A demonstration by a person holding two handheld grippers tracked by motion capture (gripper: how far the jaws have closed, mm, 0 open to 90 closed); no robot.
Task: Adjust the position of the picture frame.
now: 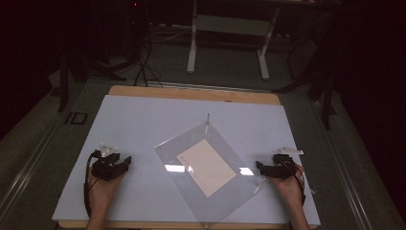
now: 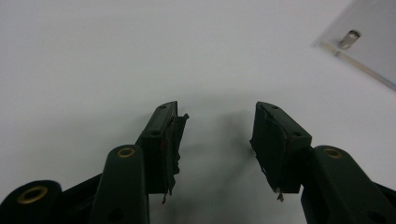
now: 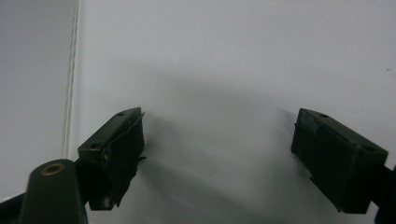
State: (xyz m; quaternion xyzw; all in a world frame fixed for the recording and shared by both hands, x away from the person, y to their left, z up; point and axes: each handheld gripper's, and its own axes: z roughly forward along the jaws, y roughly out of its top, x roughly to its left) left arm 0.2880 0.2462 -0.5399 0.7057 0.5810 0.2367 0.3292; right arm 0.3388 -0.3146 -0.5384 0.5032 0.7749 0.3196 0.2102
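A white board [image 1: 143, 129] covers the bench [image 1: 191, 92], whose wooden edge shows along the far side. A clear plastic sheet [image 1: 191, 191] lies turned like a diamond at the board's middle, its near corner reaching the board's near edge. A cream paper card [image 1: 206, 166] rests at the sheet's centre, and a small metal post [image 1: 208, 118] stands at its far corner. Bare white board stretches wide on both sides of the sheet.

The left gripper [image 1: 114, 164] sits on the board left of the sheet, well apart from it; its jaws stand open over bare white surface, holding nothing. The right gripper [image 1: 273, 167] rests just beside the sheet's right corner, jaws spread wide and empty.

Beyond the bench the room is dark: grey floor, a white table frame [image 1: 229, 36], black cables [image 1: 143, 62] and stands.
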